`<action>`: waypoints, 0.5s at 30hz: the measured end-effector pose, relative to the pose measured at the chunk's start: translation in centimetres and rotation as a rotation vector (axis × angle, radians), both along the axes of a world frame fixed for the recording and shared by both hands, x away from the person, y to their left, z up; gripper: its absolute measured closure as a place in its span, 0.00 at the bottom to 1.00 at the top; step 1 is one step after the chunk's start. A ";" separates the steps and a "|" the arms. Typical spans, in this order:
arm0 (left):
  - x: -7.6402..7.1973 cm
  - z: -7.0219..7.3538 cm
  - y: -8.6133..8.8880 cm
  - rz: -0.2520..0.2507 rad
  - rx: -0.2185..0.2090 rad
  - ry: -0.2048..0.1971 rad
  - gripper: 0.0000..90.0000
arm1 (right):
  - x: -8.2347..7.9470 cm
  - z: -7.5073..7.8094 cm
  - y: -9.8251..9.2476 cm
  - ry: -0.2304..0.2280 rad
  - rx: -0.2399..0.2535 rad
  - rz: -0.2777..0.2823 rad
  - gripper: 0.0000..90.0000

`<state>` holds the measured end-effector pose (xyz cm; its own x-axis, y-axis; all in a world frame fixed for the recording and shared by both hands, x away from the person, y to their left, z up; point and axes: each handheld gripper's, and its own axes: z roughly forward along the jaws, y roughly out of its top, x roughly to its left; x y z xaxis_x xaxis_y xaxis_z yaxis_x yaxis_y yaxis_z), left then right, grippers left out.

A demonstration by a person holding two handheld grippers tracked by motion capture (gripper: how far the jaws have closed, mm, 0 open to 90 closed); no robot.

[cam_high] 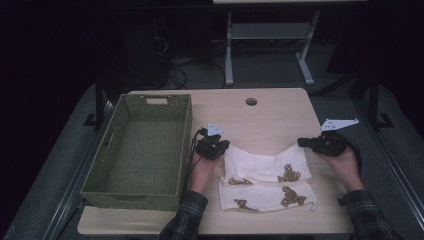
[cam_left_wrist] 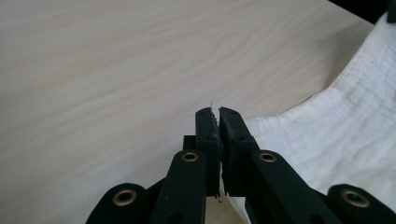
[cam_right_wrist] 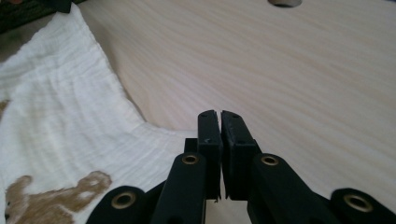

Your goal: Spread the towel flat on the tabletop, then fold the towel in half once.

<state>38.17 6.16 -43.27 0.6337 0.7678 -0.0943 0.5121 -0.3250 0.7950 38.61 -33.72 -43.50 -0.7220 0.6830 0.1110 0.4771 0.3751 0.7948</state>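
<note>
White cloth [cam_high: 265, 167] with brown prints lies on the wooden table [cam_high: 270, 112], just right of the green woven basket [cam_high: 142, 150], and we are folding it by its two far corners. We judge the thin fabric could slip out if we pull the corners apart too hard, or the fold could land crooked if one hand travels faster than the other. Our left gripper [cam_left_wrist: 218, 114] is clenched on the cloth's left corner, jaws nearly meeting with fabric pinched between. Our right gripper [cam_right_wrist: 219, 116] is likewise clamped on the right corner; both corners are raised off the table while the middle sags.
</note>
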 end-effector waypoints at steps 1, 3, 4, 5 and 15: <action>0.3 0.2 0.0 0.007 0.002 -0.007 0.96 | 0.2 0.2 -0.1 -0.006 0.001 -0.001 0.96; 0.9 0.6 0.0 0.019 -0.003 -0.020 0.96 | 0.6 0.4 -0.2 -0.018 0.007 -0.005 0.96; 1.1 0.7 0.0 0.024 -0.006 -0.026 0.96 | 1.0 0.5 -0.2 -0.021 0.009 -0.008 0.96; 1.5 0.9 0.0 0.029 -0.004 -0.033 0.96 | 1.2 0.5 -0.2 -0.022 0.008 -0.010 0.96; 5.5 1.7 -0.5 0.092 -0.013 -0.073 0.96 | 4.9 0.8 0.0 -0.033 0.000 -0.053 0.96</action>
